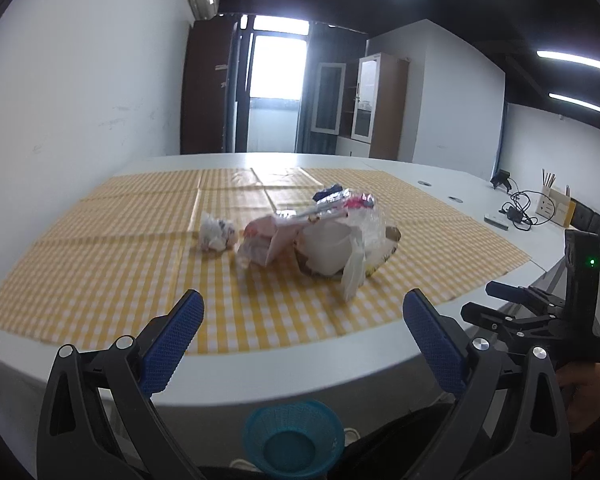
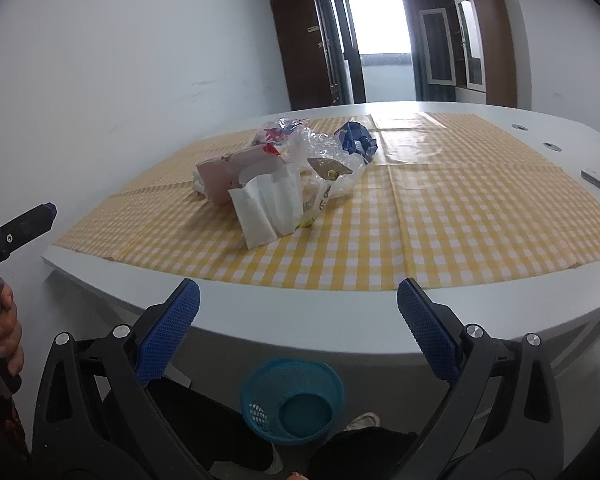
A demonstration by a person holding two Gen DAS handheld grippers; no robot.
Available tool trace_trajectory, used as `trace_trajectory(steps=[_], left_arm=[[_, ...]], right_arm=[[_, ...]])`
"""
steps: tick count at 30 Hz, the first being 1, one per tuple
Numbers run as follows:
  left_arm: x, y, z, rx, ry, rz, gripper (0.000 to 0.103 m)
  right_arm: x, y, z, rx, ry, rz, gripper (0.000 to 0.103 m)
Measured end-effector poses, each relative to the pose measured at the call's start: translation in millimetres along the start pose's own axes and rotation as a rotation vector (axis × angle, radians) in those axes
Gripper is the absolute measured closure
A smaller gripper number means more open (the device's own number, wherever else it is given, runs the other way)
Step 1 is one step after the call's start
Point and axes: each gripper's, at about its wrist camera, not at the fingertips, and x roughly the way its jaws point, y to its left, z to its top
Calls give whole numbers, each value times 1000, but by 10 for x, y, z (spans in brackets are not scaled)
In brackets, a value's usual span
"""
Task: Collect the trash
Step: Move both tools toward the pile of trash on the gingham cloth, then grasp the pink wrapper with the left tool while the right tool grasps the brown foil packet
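— What does your left side see?
— My left gripper (image 1: 302,312) gapes wide, holding and touching nothing. The heap of crumpled white, pink and clear plastic trash (image 1: 312,236) lies mid yellow-checked tablecloth (image 1: 100,280).
— And the right?
— My right gripper (image 2: 298,304) is spread wide too, bare, short of the white table's (image 2: 300,320) edge; a blue mesh basket (image 2: 292,396) sits below.

Daylight blows out the far window (image 1: 276,68); ceiling strip lights (image 1: 578,60) glare. Fisheye bends the edges; the left view is softly blurred.
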Motion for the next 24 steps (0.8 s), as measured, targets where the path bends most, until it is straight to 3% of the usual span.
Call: trace_trajectory(steps=[6,16,24], left_arm=[[279,-95,360,43,-2,-33,6],[1179,-267,724,109,133,-63,6],[1750,-480,906,156,209,-96,6]], right_arm=[[257,-160,254,13,23,-17,9],[782,-310,558,54,97,44,14],[1201,-443,703,94,179,106,37]])
